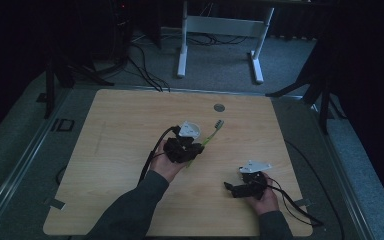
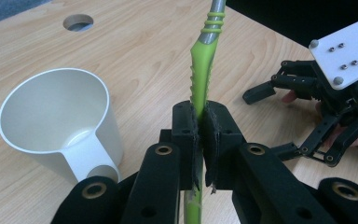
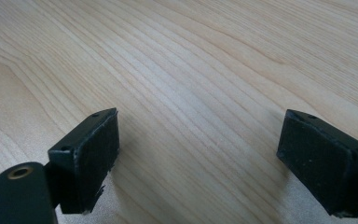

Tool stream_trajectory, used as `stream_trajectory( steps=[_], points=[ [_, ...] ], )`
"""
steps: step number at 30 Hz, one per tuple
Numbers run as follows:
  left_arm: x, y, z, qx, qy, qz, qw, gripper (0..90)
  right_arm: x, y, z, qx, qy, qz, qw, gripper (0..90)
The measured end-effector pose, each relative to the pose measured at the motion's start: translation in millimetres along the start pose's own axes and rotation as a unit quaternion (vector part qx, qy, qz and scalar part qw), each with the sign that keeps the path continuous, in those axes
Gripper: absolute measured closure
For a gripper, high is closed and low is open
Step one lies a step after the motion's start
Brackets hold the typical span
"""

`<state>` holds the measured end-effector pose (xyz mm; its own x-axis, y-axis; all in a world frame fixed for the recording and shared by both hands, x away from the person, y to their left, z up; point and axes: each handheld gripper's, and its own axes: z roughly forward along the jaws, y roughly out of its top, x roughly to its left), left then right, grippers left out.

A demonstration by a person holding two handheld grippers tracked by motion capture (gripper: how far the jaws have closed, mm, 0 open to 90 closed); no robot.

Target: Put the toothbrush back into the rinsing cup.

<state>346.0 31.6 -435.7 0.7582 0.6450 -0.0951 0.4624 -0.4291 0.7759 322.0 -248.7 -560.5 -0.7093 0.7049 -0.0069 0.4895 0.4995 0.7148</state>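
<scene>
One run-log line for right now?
left gripper: shut on toothbrush | right gripper: open, nothing between jaws | white cup: upright beside toothbrush | table

Green plastic-handled toothbrush with grey neck (image 2: 203,70) — its head is cut off by the top edge of the left gripper view; the clamped stretch is hidden between the left gripper's (image 2: 202,135) black pads. In the high view the bristle end (image 1: 219,123) is too small to judge. White plastic cup with side handle (image 2: 58,122) — its base lies behind the gripper linkage. Right gripper (image 3: 198,158) — the right-hand jaw is cut off by the frame edge.
</scene>
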Motion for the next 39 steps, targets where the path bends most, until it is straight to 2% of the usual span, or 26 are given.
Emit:
stream_trajectory(
  steps=[15, 39],
  points=[
    [1.1, 0.5, -3.8, -0.020, 0.004, 0.000, 0.9998, 83.9, -0.1, 0.0, 0.0, 0.000, 0.000, 0.000, 1.0000, 12.3],
    [3.5, 0.2, -8.0, -0.047, -0.003, 0.001, 0.9989, 83.9, -0.1, 0.0, 0.0, 0.000, 0.000, -0.001, 1.0000, 12.3]
  ],
)
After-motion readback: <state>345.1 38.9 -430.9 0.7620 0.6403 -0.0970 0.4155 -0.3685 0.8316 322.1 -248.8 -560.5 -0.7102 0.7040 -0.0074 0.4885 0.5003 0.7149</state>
